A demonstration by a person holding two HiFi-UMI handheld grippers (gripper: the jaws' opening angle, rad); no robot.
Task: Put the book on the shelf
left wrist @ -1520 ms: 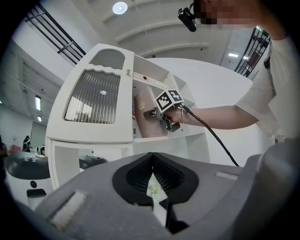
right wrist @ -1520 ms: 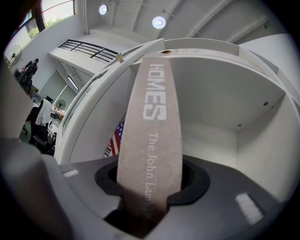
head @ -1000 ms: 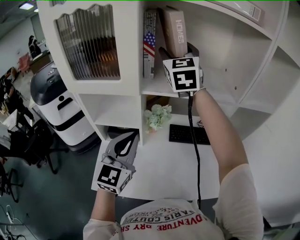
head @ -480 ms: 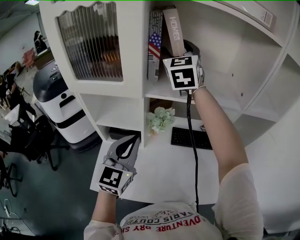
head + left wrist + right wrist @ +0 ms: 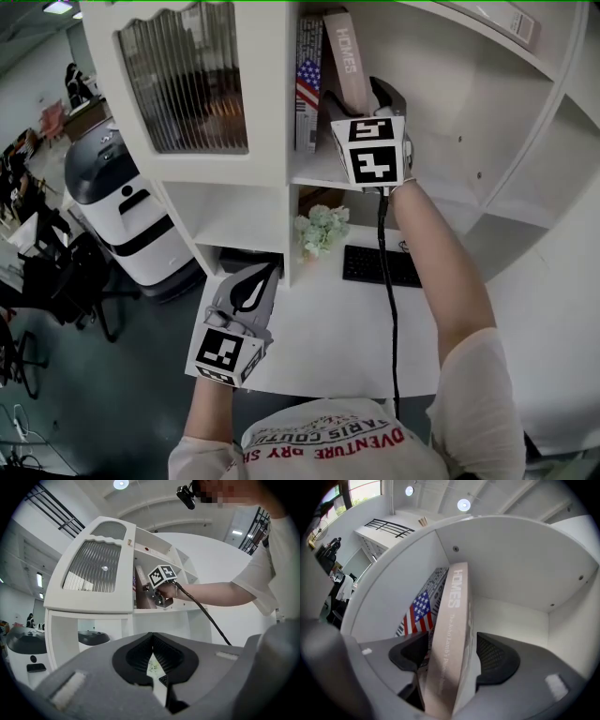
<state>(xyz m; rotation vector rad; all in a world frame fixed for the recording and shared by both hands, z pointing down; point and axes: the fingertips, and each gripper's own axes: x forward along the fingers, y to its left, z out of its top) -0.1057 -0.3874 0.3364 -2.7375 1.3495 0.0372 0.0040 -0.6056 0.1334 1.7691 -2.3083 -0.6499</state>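
A white shelf unit (image 5: 267, 103) rises over a white desk (image 5: 319, 337), with a white-and-black machine (image 5: 122, 216) standing off the desk's left edge and a ribbed glass door (image 5: 187, 80) closing the unit's upper left compartment. In the open compartment to the right of that door, the book (image 5: 451, 620) stands on the shelf board near its front edge. Its tan spine reads "HOMES" in pale capitals, with a smaller line under it that starts "The John" and blurs further down. The book tilts slightly and rests against a second volume (image 5: 306, 86) with a stars-and-stripes flag on its cover, which stands at the compartment's left wall. The person's right gripper (image 5: 359, 101) reaches into this compartment with its jaws opening. The book is between them, and both black pads are clear of its covers. The left gripper (image 5: 261, 279) hangs low over the desk's left front corner, its jaws closed together on nothing. A black keyboard (image 5: 380, 267) lies at the back of the desk, beside a small bunch of pale flowers (image 5: 322, 230). The red print on the person's shirt (image 5: 328, 441) includes "DVENTURE".
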